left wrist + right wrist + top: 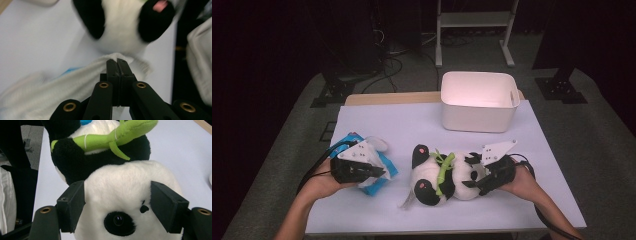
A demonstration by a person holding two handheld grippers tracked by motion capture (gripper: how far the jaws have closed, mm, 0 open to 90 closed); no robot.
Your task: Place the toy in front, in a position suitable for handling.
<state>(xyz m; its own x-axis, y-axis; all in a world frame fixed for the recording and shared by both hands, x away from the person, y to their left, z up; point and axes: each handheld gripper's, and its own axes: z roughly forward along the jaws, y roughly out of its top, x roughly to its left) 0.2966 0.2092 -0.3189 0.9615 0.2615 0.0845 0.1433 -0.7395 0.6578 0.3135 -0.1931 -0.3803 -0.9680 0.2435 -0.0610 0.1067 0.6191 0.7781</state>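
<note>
**Panda head between wide fingers, white cloth pinched at the left**

The right gripper (117,202) is reaching over the head of the panda (447,177), with its fingers (71,206) standing wide on either side of the white head. The pads are sitting at the fur on both sides; whether they are pressing it I cannot tell. The panda is lying on its side at the near middle of the surface (412,125), head toward the right hand, feet toward the left, with a green bamboo stalk (443,167) lying across its belly.

The left gripper (357,167) is sitting at the near left, over a blue and white plush (374,167). Its fingers (117,67) are pressed together, pinching a fold of white cloth (75,82) at their tips.

The left gripper view is showing the pinch close up, with the panda's black limbs and a pink paw pad beyond the tips, blurred. The right gripper view is showing one of the panda's eyes below the fingers and the bamboo stalk across the black chest farther off. The high view is showing both hands, the grey plates on the grippers and the trailing cables.

A white bin (479,100) is standing at the far right of the surface, well apart from both toys. The surface is covered in pale white, with a wooden edge showing at the far side. Around it, grey floor is lying under a dark room, with a white metal frame (474,30) and cables behind.
</note>
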